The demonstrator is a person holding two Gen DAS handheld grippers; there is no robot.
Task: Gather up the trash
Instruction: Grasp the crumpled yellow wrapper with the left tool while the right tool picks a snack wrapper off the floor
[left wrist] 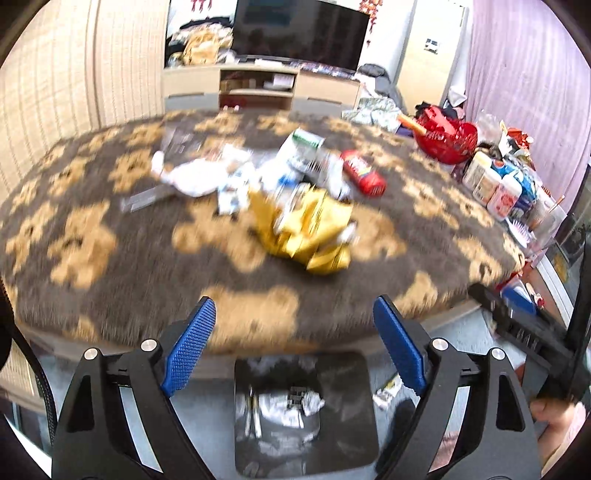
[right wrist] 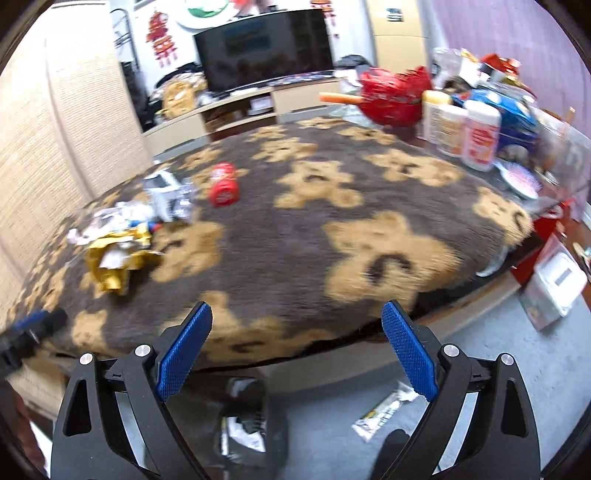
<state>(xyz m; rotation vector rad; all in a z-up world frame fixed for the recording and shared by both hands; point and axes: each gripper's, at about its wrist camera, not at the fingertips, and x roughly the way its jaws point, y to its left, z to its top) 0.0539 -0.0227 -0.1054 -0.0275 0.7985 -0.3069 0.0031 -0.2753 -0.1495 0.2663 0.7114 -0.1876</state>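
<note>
A heap of trash lies on a table covered by a brown bear-patterned cloth [left wrist: 110,266]: a crumpled gold wrapper [left wrist: 314,229] [right wrist: 114,258], white papers and packets [left wrist: 207,177], a white carton [left wrist: 299,147] [right wrist: 168,195] and a red can [left wrist: 364,171] [right wrist: 223,184]. Below the table's front edge stands a dark bin [left wrist: 306,413] [right wrist: 247,417] with crumpled wrappers inside. My left gripper [left wrist: 295,343] hangs open above the bin, nothing between its blue pads. My right gripper [right wrist: 297,350] is open and empty too, over the table edge. A wrapper [right wrist: 384,410] [left wrist: 386,393] lies on the floor by the bin.
A red basket [left wrist: 447,140] [right wrist: 391,96], bottles and jars [right wrist: 465,133] crowd the table's right side. A TV [left wrist: 299,33] on a low cabinet stands beyond. A white box [right wrist: 557,284] sits on the floor at right. A person's hand [left wrist: 561,417] holds the other gripper.
</note>
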